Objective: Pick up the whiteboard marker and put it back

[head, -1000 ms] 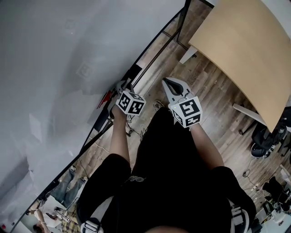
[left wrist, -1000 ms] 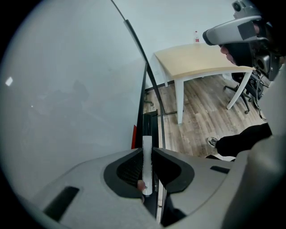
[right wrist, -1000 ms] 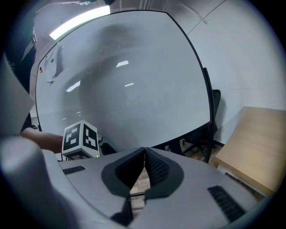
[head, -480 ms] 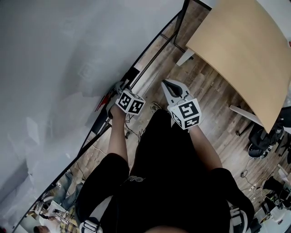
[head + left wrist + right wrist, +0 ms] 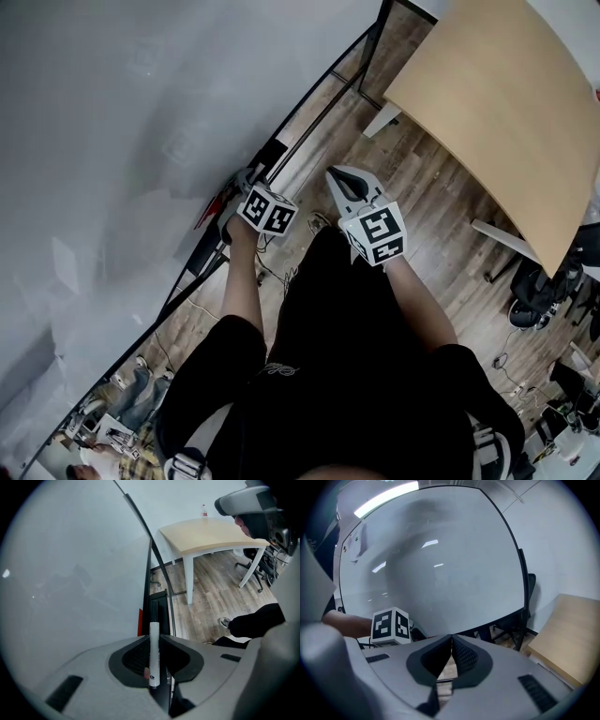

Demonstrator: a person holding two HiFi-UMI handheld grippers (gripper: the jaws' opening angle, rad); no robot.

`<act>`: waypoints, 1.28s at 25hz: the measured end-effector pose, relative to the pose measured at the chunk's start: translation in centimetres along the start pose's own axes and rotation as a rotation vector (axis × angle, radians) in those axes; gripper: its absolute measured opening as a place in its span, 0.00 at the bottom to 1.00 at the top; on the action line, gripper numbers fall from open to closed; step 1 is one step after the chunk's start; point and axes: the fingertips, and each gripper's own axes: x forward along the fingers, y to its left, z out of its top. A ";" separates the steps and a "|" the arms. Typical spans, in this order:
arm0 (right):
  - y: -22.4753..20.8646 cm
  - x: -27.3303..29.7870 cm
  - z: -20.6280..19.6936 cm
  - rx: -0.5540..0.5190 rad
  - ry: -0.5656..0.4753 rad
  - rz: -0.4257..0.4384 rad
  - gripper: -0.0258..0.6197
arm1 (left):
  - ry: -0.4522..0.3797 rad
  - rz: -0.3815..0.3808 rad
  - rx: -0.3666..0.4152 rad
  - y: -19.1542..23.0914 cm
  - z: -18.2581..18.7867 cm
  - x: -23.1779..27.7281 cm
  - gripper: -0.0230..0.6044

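The whiteboard marker (image 5: 154,654) has a white barrel and a dark cap and stands upright between the jaws of my left gripper (image 5: 154,638), which is shut on it. The capped end points down at the black tray (image 5: 158,603) along the whiteboard's lower edge. In the head view my left gripper (image 5: 247,178) hangs right over that tray (image 5: 208,246); the marker itself is hidden there. My right gripper (image 5: 336,174) floats beside it over the floor, jaws shut together with nothing in them (image 5: 451,638).
The large whiteboard (image 5: 112,141) fills the left. A red item (image 5: 214,203) lies on the tray by the left gripper. A wooden table (image 5: 506,103) on white legs stands at the right, with office chairs (image 5: 539,281) beyond. The person's legs are below.
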 end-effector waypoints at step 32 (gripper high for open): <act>4.4 1.9 1.3 -0.043 0.014 0.093 0.04 | -0.370 0.040 -0.311 1.5 2.8 -8.3 0.28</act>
